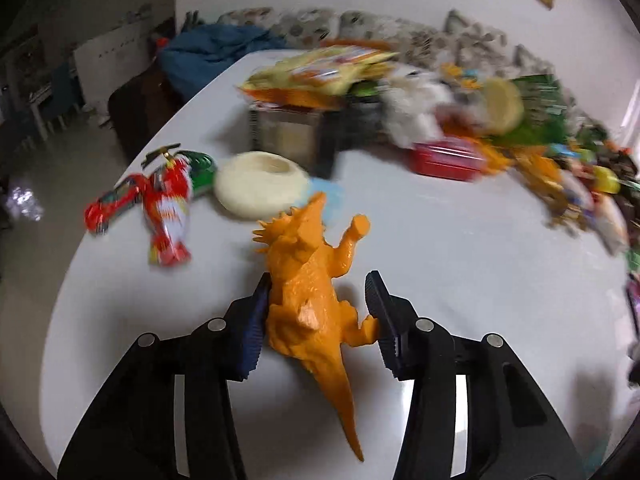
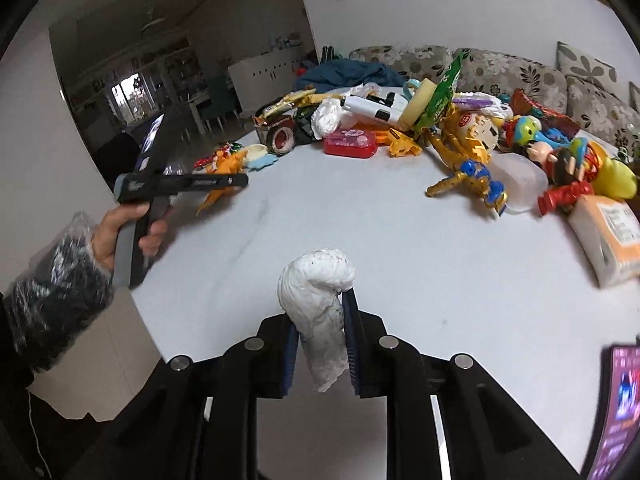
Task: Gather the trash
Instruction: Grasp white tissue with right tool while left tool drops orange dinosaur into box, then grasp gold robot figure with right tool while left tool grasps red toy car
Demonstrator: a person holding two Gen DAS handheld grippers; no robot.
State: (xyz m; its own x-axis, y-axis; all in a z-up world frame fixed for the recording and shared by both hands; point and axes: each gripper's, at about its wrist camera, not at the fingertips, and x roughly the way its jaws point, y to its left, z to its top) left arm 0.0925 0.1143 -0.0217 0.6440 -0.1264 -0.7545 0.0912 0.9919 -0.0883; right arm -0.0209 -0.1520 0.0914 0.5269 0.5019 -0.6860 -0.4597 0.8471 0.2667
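Crumpled white tissue wad (image 2: pixel 318 312) is the closest thing in the right wrist view, pinched between the right gripper (image 2: pixel 320 344) fingers, which are clamped on its lower half while the bulgy top sticks up above the tips. It's held over the near part of the white surface (image 2: pixel 360 220), not resting on it as far as I can tell.

Over on the left wrist view, the left gripper (image 1: pixel 320 320) has its fingers spread apart around an orange toy dinosaur (image 1: pixel 312 304). One pad touches the dino's side, the other sits right at its little arm, so it looks bracketed rather than squeezed. The tail points back toward the camera. The left hand (image 2: pixel 124 236) holding that gripper shows up at the left edge of the right wrist view, its sleeve covered in clear plastic.

Just past the dinosaur there's a cream-coloured foam ring (image 1: pixel 260 188), and to its left a red snack wrapper (image 1: pixel 166 216). Behind those sits a dark box (image 1: pixel 292 136) with a yellow snack bag (image 1: pixel 320 76) on top. A red plastic case (image 2: pixel 351 144) lies further along, then a big heap of toys, including a gold and blue robot figure (image 2: pixel 472 180), plus a tissue pack (image 2: pixel 608 236) near the right edge. A floral sofa (image 2: pixel 520 76) runs behind the surface.
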